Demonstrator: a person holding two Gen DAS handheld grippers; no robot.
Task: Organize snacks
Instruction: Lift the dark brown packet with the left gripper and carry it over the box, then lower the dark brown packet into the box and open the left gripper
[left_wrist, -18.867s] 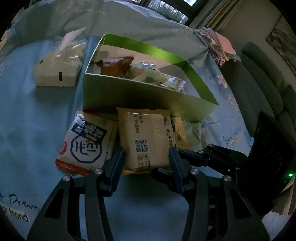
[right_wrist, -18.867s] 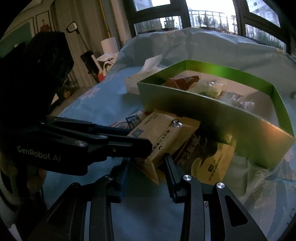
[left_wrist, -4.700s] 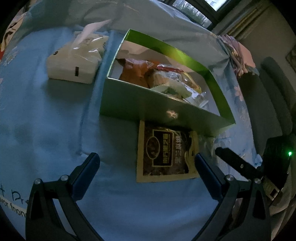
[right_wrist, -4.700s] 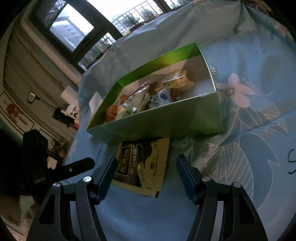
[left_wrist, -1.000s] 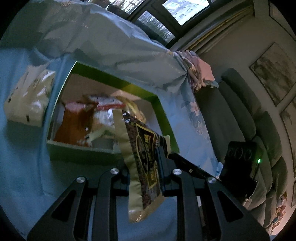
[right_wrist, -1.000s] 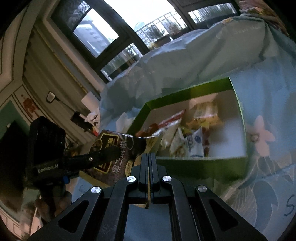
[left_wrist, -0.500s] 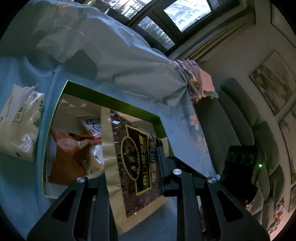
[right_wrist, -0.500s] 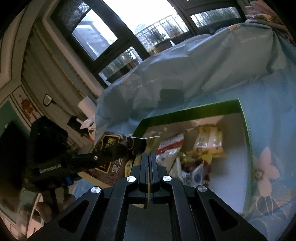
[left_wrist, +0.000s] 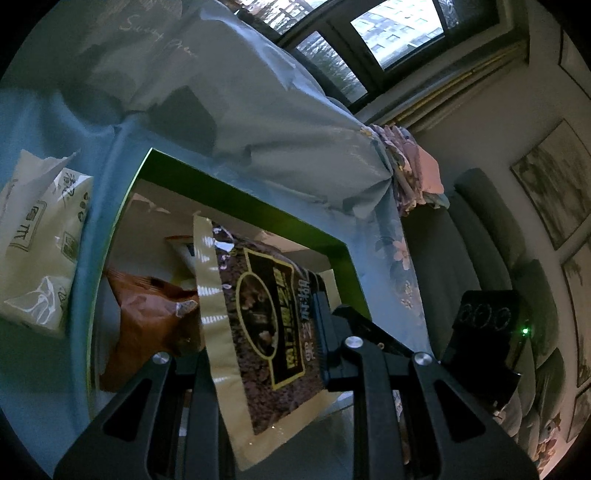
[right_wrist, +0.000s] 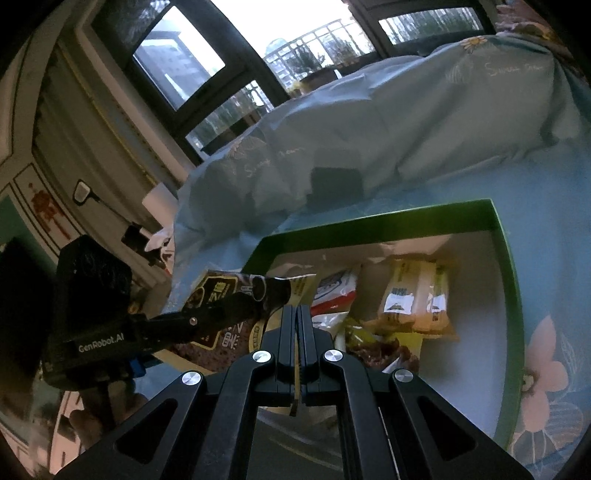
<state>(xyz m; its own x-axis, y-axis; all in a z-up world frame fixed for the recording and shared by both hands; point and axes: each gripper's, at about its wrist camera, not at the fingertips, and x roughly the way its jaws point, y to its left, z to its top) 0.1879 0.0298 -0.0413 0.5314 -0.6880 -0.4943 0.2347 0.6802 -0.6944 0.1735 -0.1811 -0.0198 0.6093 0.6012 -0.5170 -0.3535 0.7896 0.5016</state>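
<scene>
Step in hand: carrying the dark snack pouch (left_wrist: 258, 325) over the green box (left_wrist: 240, 195) to drop it among the other snacks.
Left gripper (left_wrist: 258, 332): clamped across the pouch's width, one finger hidden behind its pale left edge, the other pressed on its right edge.
Right gripper (right_wrist: 297, 332): jaws pressed together on a thin edge of the same pouch, which shows as a sliver between the pads.
Dark snack pouch: held in the air by both grippers, tilted, its top end over the box's interior and its bottom end hanging over the near wall.
Green box: open, on the blue flowered cloth (right_wrist: 535, 177), its far wall close to a bunched fold of that cloth.
Already inside: an orange-brown packet (left_wrist: 147, 314) towards the box's left side, a yellow wrapped pack (right_wrist: 417, 299) towards its right side, a white packet with red and blue print (right_wrist: 336, 288) and a few more wrappers between them; in this dim light their kinds are hard to tell.
Beside the box: a tissue pack (left_wrist: 37, 243) on the cloth just outside the left wall.
Progress: nearly finished, by my reading; no loose snack shows on the cloth in either view, though the strip in front of the box is hidden by the grippers.
Left to do: lower the pouch past the rim, release both grips, and pull clear.
</scene>
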